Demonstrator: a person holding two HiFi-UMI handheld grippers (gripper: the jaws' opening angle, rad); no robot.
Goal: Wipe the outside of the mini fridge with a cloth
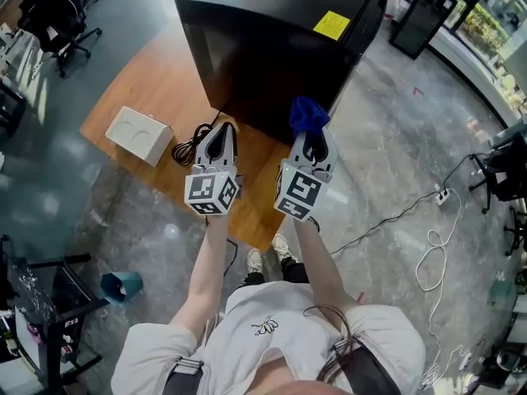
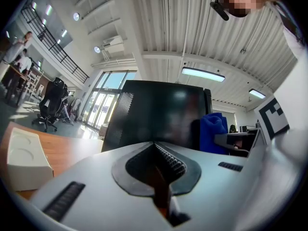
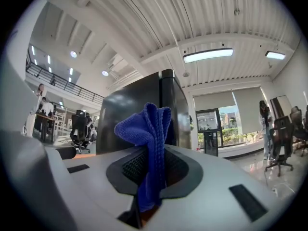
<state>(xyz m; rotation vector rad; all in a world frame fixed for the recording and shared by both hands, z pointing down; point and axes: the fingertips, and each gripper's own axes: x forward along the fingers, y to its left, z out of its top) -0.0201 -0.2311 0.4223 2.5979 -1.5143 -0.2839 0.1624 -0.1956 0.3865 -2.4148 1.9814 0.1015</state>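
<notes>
The black mini fridge (image 1: 272, 39) stands on a low wooden platform (image 1: 156, 97), with a yellow sticker (image 1: 332, 25) on its top. My right gripper (image 1: 311, 142) is shut on a blue cloth (image 1: 308, 113), held just in front of the fridge's front face. In the right gripper view the blue cloth (image 3: 149, 138) bunches up between the jaws with the fridge (image 3: 139, 119) close behind. My left gripper (image 1: 221, 138) hangs beside it on the left, jaws together with nothing in them. The left gripper view faces the fridge (image 2: 159, 114), with the cloth (image 2: 213, 131) at its right.
A white box (image 1: 137, 134) sits on the platform's left part, with a black coiled cable (image 1: 188, 146) between it and my left gripper. White cables (image 1: 432, 253) trail over the grey floor at right. Office chairs (image 1: 58, 19) stand far left, a teal bin (image 1: 122, 285) lower left.
</notes>
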